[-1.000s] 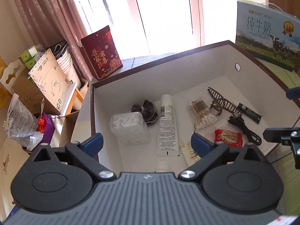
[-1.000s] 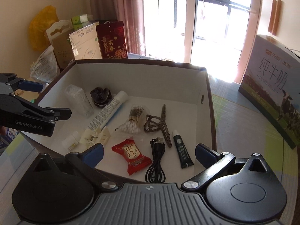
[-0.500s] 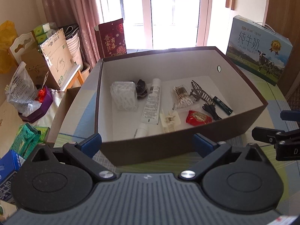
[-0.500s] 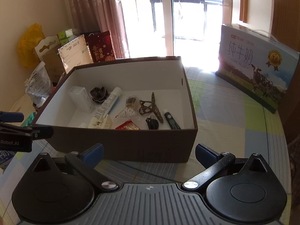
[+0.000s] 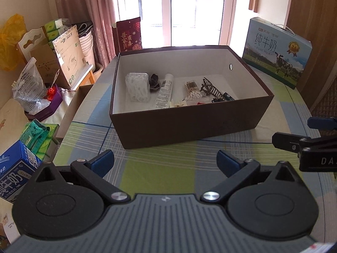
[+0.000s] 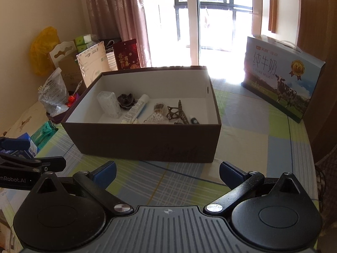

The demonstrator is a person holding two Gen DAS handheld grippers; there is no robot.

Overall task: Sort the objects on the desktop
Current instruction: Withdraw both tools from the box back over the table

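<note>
The brown box (image 5: pixel 189 124) is sitting open in the middle of the checked tablecloth (image 5: pixel 160 168), and the sorted things are lying along its white floor. Reading across from nine o'clock toward three: a clear pack (image 5: pixel 137 86), a dark hair tie (image 5: pixel 154 81) touching it, a white tube (image 5: pixel 164 90) lying lengthwise, a bag of cotton swabs (image 5: pixel 192 90), a striped hair claw (image 5: pixel 210 87), and a small dark tube (image 5: pixel 228 97) at the near wall. A black cable (image 5: pixel 217 100) is peeking out beside it; the near wall is hiding whatever lies closest to it.

Both grippers are hanging over the cloth at six o'clock of the box, clear of it. The left gripper (image 5: pixel 165 161) is standing with its jaws wide and nothing between them. The right gripper (image 6: pixel 167 171) is likewise spread wide and empty.

A milk carton (image 5: pixel 277 51) is standing at two o'clock of the box, well apart. A red bag (image 5: pixel 129 34) is leaning at eleven o'clock by the curtain (image 5: pixel 84 4).
</note>
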